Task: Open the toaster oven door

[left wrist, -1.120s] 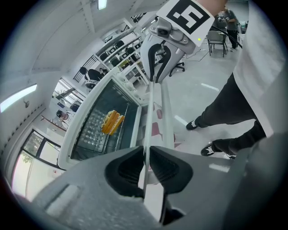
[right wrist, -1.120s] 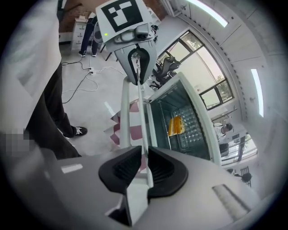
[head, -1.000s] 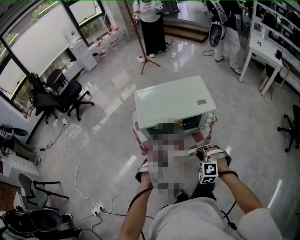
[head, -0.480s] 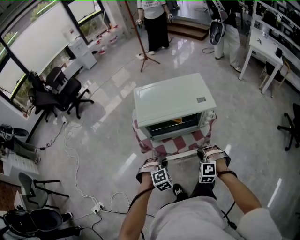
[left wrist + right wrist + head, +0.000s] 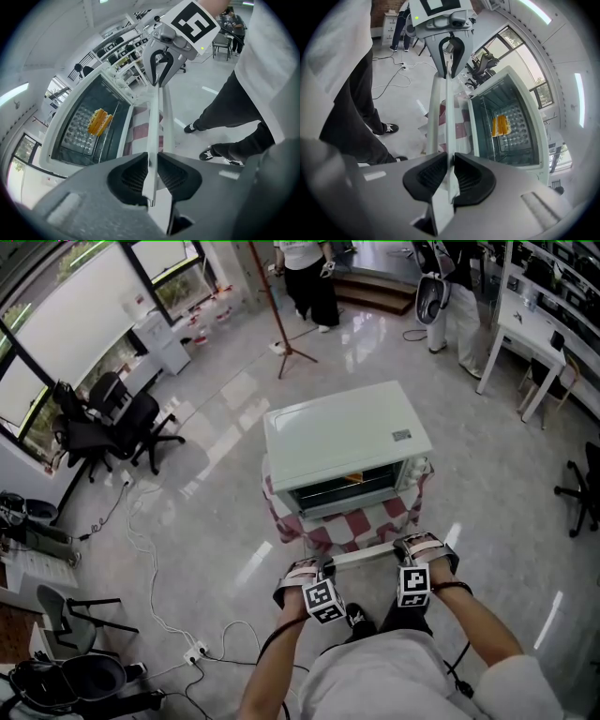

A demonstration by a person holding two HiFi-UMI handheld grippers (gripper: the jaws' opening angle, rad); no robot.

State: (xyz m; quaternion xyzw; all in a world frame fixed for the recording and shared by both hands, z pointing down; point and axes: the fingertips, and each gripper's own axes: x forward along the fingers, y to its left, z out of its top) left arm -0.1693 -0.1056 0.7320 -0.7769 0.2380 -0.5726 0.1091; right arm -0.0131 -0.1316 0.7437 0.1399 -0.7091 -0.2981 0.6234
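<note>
White handle [image 5: 153, 117] gripped by both hand-held grippers [image 5: 152, 164] [image 5: 450, 161], jaws just eased; pads [image 5: 130, 176] only in gripper views.

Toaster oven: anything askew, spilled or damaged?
Nothing stands out. The toaster oven sits fully on the checkered cloth, its door is swung down open with no visible damage, and the yellow food lies on the rack inside; nothing spilled.

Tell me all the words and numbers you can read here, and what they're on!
No word or number in these pictures can be read.
The small label on top of the toaster oven: too small to read.
The marker cube on the left gripper: black-and-white squares only, no letters.
The marker cube on the right gripper: squares only too, no letters.
</note>
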